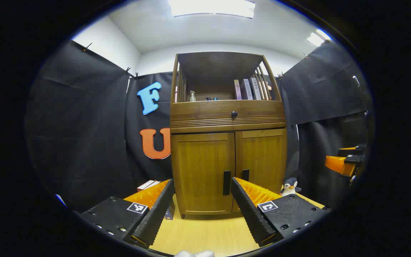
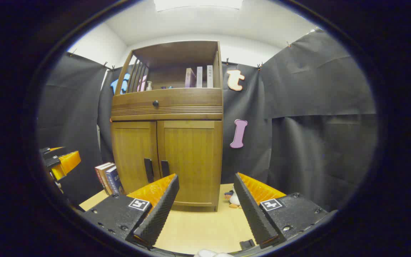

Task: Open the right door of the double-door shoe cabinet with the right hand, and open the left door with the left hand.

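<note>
My right tool (image 2: 205, 200), spread and empty: right door's upright handle (image 2: 165, 168) ahead-left; left tool (image 1: 202, 203), spread, faces left handle (image 1: 227, 182).

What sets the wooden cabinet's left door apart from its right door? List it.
The left wooden door has its dark vertical handle on its right edge; the right wooden door has its dark handle on its left edge. Upright books stand beside the left door, a penguin toy beside the right. Both doors are shut, panelled alike.
</note>
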Demonstrator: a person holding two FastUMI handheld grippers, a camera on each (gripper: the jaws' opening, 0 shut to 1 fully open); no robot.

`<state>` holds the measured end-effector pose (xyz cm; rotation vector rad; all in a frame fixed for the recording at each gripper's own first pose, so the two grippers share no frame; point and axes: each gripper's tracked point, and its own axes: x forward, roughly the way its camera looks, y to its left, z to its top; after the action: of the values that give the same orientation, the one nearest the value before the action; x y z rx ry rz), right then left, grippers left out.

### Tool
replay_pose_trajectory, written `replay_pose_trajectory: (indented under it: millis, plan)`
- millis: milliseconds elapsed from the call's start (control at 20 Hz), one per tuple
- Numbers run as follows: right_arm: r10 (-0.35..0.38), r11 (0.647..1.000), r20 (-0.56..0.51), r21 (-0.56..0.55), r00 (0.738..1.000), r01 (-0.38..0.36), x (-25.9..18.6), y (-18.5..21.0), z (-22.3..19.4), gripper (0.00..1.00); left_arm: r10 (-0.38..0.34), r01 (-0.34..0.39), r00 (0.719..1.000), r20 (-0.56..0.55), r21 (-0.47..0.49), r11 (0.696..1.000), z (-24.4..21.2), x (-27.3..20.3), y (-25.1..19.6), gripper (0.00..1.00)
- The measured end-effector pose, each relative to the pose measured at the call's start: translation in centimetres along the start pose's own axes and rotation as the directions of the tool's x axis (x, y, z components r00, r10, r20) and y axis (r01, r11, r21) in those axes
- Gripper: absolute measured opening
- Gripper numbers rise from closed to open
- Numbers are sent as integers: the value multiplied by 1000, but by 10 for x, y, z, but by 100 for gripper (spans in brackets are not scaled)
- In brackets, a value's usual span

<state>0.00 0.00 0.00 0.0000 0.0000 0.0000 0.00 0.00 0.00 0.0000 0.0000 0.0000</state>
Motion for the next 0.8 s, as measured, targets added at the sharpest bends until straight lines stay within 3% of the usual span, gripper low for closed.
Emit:
replay_pose_trajectory:
  millis: [50, 100, 150, 800]
  plan:
    - [1, 1000, 3, 1, 1000, -1, -1, 0, 0, 99, -2, 2, 1000, -4, -1, 1000, -1, 0, -1, 96]
    - [0, 1000, 1, 1, 1000, 0, -1, 0, 0, 96, -3, 3, 1000, -6, 1, 1000, -1, 2, 0, 100]
    - [-2, 1000, -1, 2, 1000, 2, -2, -1, -2, 99, -5, 5, 1000, -10, 4, 1000, -2, 2, -1, 96]
    - [-14, 1000, 1, -1, 1000, 14, -8, -4, -6, 98, -21, 21, 999, -29, 7, 1000, -8, 2, 2, 96]
